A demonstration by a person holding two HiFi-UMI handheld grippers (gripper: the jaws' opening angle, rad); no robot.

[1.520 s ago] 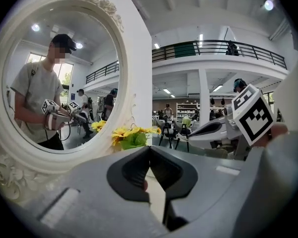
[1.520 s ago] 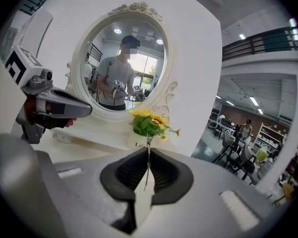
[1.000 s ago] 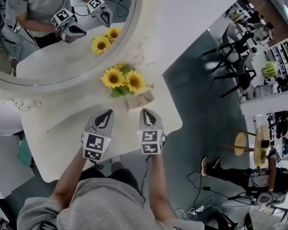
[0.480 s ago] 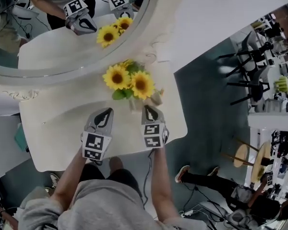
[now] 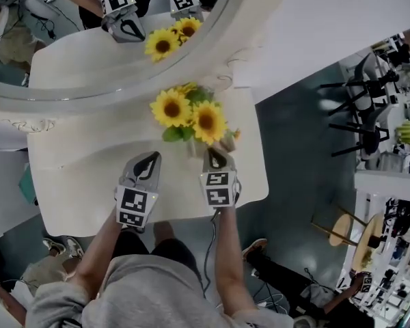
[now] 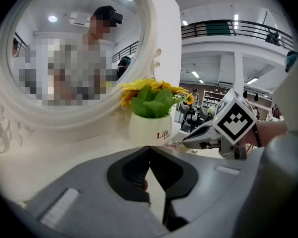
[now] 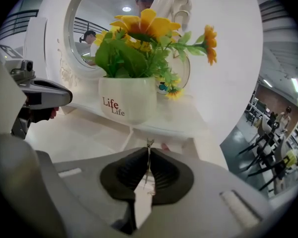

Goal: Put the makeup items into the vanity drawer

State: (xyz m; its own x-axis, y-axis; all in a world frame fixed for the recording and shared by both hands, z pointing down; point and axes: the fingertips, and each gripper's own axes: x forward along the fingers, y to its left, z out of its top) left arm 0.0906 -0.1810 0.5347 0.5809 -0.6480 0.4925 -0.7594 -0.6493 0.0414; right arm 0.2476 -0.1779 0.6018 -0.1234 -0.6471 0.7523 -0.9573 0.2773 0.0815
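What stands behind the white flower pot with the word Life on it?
Behind the white pot stands the oval mirror in its carved white frame. The pot and its sunflowers cover part of the frame and the tabletop directly behind, so anything there is hidden.

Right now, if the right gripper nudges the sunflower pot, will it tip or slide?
Probably tips rather than slides: the sunflower pot carries tall sunflowers above a narrowing base. Its glossy white wall looks ceramic, so likely slippery and breakable.
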